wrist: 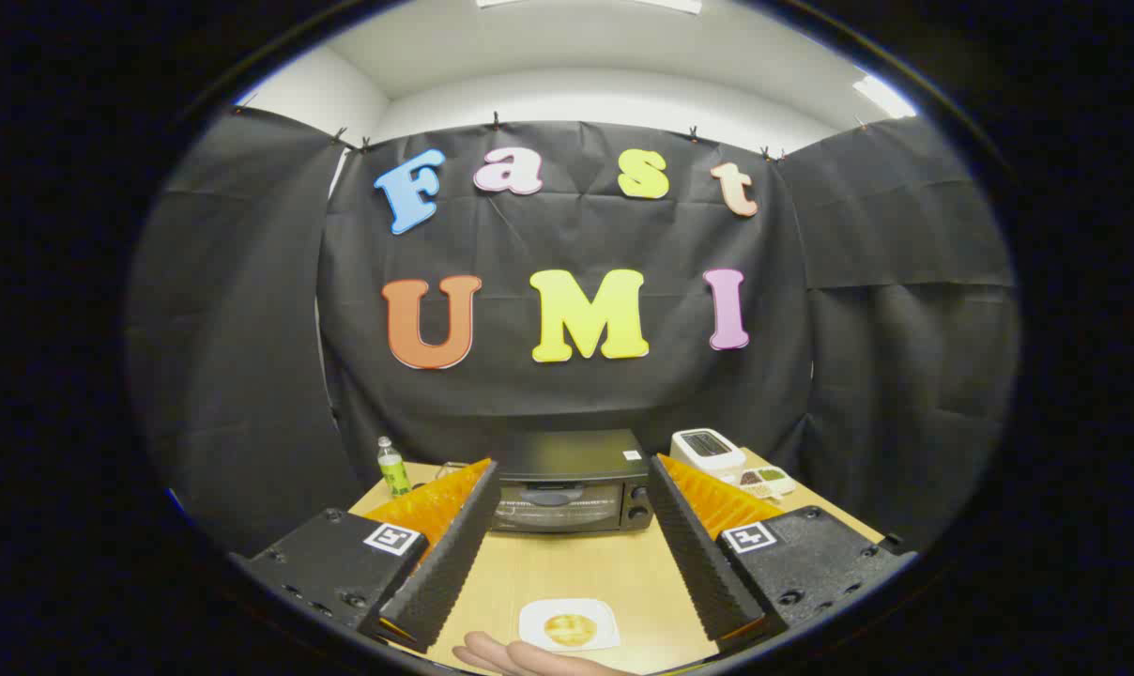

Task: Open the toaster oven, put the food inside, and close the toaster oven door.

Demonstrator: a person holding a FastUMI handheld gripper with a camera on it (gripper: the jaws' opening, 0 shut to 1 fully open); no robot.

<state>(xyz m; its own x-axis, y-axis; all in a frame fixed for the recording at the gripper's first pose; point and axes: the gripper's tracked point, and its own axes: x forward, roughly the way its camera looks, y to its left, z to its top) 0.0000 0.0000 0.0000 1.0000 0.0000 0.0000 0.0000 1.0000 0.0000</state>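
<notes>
Oven (pixel 572 483) at the table's (pixel 623 573) far side, against the booth wall, door shut, seen between the 2 fingers and beyond their tips. Gripper (pixel 572 469) held above the table, fingers spread wide, gripping nothing. Food (pixel 569 628), a round golden piece, on a white plate (pixel 539 622) near the table's front edge, between the fingers and well short of the oven. Hand (pixel 520 657) just in front of the plate. Green bottle (pixel 393 468) left of the oven. White appliance (pixel 708 451) and small tray (pixel 767 483) to its right.
</notes>
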